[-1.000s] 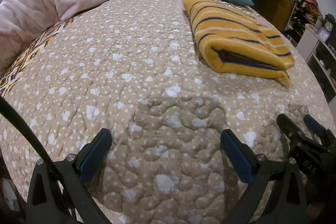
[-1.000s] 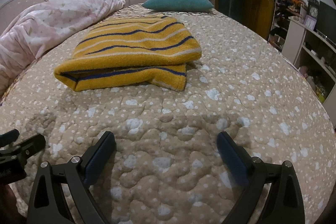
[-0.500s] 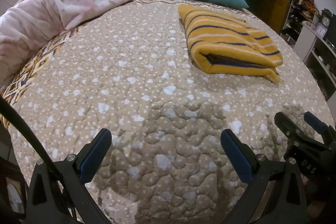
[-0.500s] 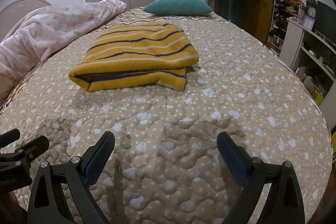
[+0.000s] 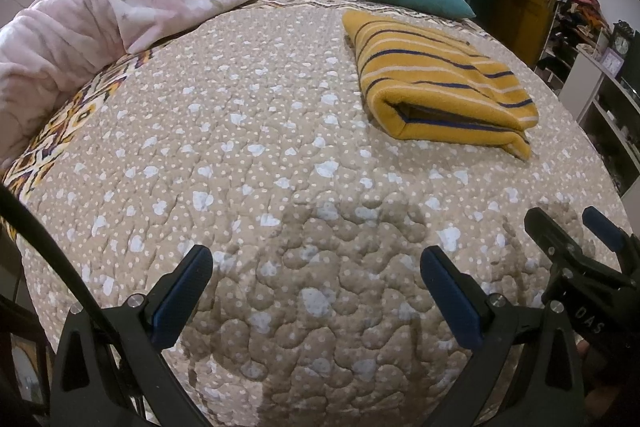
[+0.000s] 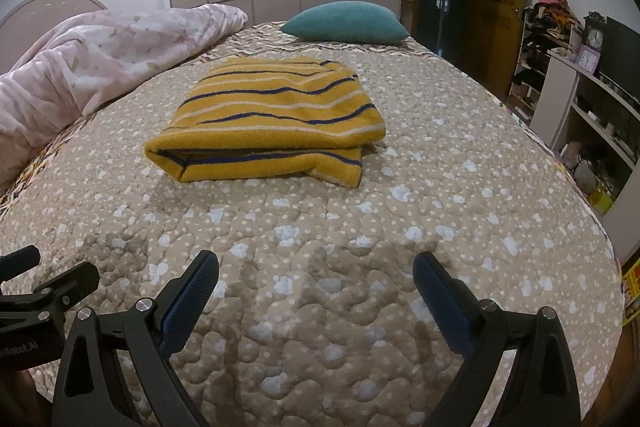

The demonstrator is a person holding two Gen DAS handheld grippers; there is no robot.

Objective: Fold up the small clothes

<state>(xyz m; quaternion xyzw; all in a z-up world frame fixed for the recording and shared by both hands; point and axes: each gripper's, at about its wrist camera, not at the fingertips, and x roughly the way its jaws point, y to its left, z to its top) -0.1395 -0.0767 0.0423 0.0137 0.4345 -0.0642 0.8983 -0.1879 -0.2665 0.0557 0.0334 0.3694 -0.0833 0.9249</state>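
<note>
At the bed's (image 5: 280,147) left edge lies a pink blanket (image 5: 100,19). Our left gripper (image 5: 316,287) hovers over the near edge, fingers spread and empty. Past mid-bed lies the striped garment (image 6: 272,119), folded, a teal pillow (image 6: 344,23) beyond. It looks soft, thick and light; we judge its corners best for pinching. Our right gripper (image 6: 316,287) hangs likewise released, holding nothing.

Yellow striped garment (image 6: 272,119), folded, on bed
</note>
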